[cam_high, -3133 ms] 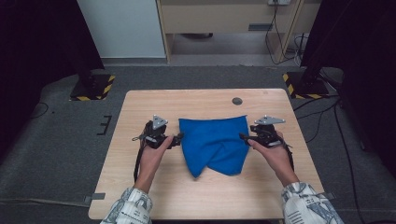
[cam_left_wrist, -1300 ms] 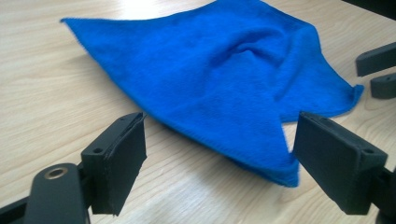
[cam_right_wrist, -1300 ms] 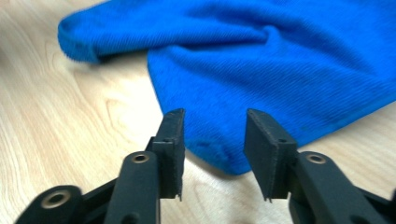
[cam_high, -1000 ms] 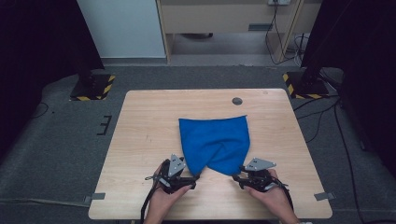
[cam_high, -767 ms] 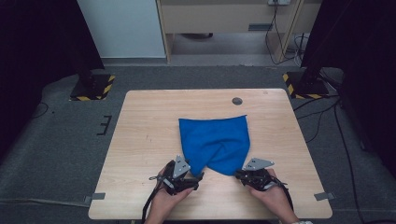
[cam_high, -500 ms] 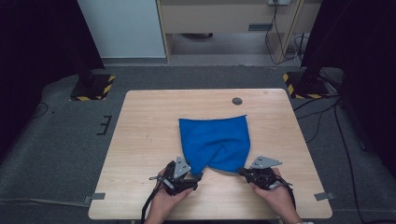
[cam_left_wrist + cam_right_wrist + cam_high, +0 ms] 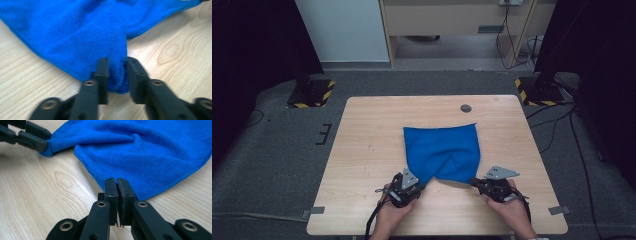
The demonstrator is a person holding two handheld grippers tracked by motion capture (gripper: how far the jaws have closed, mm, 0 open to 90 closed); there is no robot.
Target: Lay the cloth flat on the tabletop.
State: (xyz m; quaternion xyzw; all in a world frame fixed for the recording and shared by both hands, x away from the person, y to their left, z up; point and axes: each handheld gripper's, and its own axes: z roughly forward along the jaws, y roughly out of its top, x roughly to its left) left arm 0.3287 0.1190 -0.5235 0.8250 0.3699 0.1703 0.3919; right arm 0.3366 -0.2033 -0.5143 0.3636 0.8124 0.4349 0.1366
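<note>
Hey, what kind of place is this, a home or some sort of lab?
Probably a lab or recording workspace, not a home: a bare wooden table on grey carpet, stand bases with yellow-black hazard stripes at either side, and loose cables across the floor.

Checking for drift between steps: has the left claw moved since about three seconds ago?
Yes. The left claw has come from the cloth's left side toward the table's near edge, at the cloth's near-left corner.

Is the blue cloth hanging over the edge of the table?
No, the blue cloth lies wholly on the wooden table, with bare wood showing on every side of it in the high view.
</note>
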